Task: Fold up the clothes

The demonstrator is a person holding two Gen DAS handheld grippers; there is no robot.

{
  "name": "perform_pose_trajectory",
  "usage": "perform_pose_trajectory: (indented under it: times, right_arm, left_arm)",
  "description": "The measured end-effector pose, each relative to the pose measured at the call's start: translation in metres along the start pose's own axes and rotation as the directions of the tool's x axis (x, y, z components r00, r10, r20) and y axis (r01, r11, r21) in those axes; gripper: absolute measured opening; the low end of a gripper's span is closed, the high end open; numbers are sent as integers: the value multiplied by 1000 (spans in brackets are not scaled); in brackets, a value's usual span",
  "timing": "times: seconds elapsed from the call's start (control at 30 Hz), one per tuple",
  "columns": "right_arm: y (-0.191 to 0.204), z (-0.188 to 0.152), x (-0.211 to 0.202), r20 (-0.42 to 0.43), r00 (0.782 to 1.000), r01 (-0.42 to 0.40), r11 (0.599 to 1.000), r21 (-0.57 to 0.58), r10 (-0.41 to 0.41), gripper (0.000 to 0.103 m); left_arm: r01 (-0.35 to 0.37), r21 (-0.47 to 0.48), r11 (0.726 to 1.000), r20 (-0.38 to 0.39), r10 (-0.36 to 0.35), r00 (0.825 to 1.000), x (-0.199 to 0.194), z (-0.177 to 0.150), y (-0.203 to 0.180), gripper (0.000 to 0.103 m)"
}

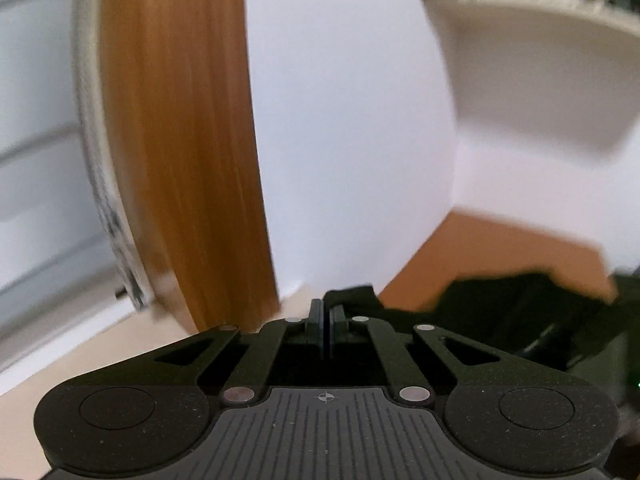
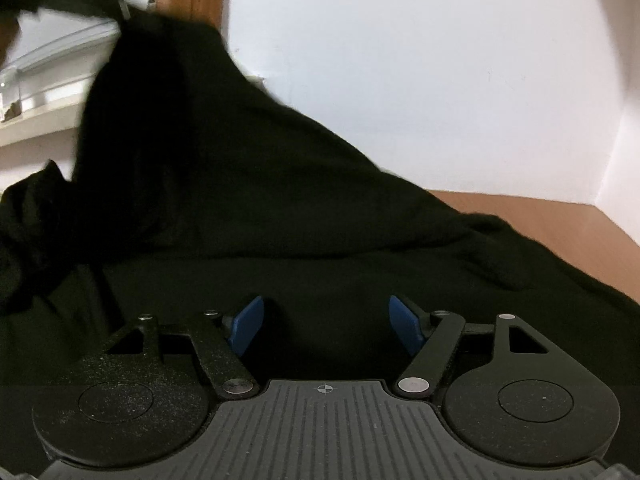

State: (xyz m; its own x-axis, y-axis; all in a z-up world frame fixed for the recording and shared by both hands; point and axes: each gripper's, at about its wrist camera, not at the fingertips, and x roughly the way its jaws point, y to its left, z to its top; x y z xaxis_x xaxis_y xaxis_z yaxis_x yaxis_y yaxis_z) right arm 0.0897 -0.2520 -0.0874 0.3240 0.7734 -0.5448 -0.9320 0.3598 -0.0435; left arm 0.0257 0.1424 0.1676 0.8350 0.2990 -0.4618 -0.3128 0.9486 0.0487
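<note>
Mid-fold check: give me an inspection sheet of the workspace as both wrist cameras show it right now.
Surface: wooden tabletop, bare at the right, meeting a white wall.
Job's things: black garment spread over the table, one part pulled up toward the upper left in the right wrist view.
Clutter: nothing seen on the table.
Grippers: left gripper shut, black cloth right at its tips, apparently pinched. Right gripper open, its blue fingers apart over the garment, gripping nothing.
Cables: nothing seen.
Surroundings: wooden panel, white window frame, pale blurred shelf. Left wrist view is motion-blurred.
</note>
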Motion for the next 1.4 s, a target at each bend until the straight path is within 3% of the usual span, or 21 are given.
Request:
perform_pose_trajectory:
  times: [0.17,0.33,0.47,0.6,0.67,0.83,0.93,1.03,1.17,1.2,1.27,1.3,1.4]
  right_arm:
    - [-18,-2,-4,20,999,-29,995,99,27,69]
    - [-48,-8,-9,58,997,-55,960,273,40,69]
    - [-66,-14,-10,77,995,-81,926,369,56,69]
    - [-72,-10,-9,82,995,-83,924,373,56,66]
    - [-75,-4,-8,82,996,-69,928,366,42,57]
    - [-94,17,-6,104,995,-52,914,402,11,56]
    - [-107,29,9,57,998,-51,902,429,29,57]
    - [-104,30,29,-36,999,6,912,410,10,57]
    - [-99,31,45,-85,996,41,926,376,-10,56]
    - [-98,33,50,-88,996,47,927,371,-15,54]
    - [-97,38,56,-85,996,34,926,375,-2,27]
    - [-98,41,57,-75,997,23,926,376,6,7]
    - [-99,48,42,51,998,11,942,336,-30,4]
  left_arm:
    - [91,21,996,-4,-91,996,-37,-11,-15,2]
    - [182,-22,983,-77,-184,980,-29,-69,-42,3]
    - [208,-38,977,-123,-212,970,-23,-108,-51,3]
    - [208,-28,978,-143,-210,967,-15,-134,-55,3]
    - [212,-42,976,-134,-215,967,-13,-141,-53,3]
    - [224,-85,971,-72,-231,970,-9,-152,-40,3]
    - [262,-104,959,-75,-270,960,-8,-155,-37,3]
    - [263,-93,960,-55,-268,962,-8,-160,-37,3]
    - [260,-102,960,-19,-263,965,-9,-162,-34,3]
    - [262,-113,959,-9,-264,964,-10,-162,-32,3]
    - [254,-138,957,11,-255,967,-13,-161,-26,3]
    - [250,-152,956,19,-250,968,-15,-160,-24,3]
    - [232,-196,953,31,-231,973,-14,-144,-13,3]
